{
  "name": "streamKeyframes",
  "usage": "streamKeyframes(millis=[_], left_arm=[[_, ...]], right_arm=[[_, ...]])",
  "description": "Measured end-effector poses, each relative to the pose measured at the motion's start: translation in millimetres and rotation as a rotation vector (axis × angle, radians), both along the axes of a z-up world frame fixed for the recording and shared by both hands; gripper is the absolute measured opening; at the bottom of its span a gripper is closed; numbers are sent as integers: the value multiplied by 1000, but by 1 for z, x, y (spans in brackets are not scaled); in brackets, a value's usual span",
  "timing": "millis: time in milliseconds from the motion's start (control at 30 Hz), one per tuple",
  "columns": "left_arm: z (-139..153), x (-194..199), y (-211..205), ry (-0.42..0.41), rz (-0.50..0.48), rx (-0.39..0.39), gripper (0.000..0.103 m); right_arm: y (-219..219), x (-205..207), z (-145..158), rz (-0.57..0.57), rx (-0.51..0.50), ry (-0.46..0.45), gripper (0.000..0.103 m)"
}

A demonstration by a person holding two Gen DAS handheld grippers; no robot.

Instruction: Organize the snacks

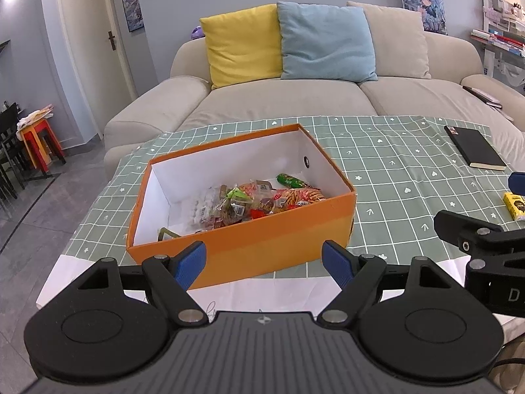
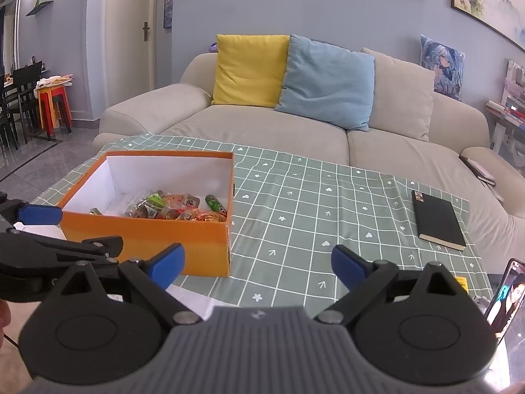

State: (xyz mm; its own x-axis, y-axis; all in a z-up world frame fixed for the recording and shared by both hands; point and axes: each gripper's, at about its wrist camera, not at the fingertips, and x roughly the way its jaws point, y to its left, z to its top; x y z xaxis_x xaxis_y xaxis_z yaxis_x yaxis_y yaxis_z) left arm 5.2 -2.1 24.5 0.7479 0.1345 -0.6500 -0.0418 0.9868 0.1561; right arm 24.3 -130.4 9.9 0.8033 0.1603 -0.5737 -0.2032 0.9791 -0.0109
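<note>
Gaping claws (image 1: 264, 264) before snack-filled box (image 1: 262, 246)

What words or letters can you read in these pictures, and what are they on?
"D": white letter on the right gripper's black arm; the rest is cut off.
Snack wrappers in the orange box: print too small to read.
Yellow packet: too blurred.
Black notebook: label unreadable.
Phone: no readable words.
</note>
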Motion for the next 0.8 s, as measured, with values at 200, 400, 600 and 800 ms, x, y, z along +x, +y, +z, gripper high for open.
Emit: streamKeyframes(millis=[200,400,600,800], left_arm=[[-1,1,0,5,2,-4,94],[-1,1,0,6,2,-6,94],[-1,1,0,5,4,-3,94],[-2,2,0,10,5,-2,94]], right_arm=[[-1,0,-1,-1,0,2,93],[-2,0,-1,-2,-1,5,94],[-3,2,-2,-3,-3,9,94],[-3,2,-2,-3,-2,10,94]])
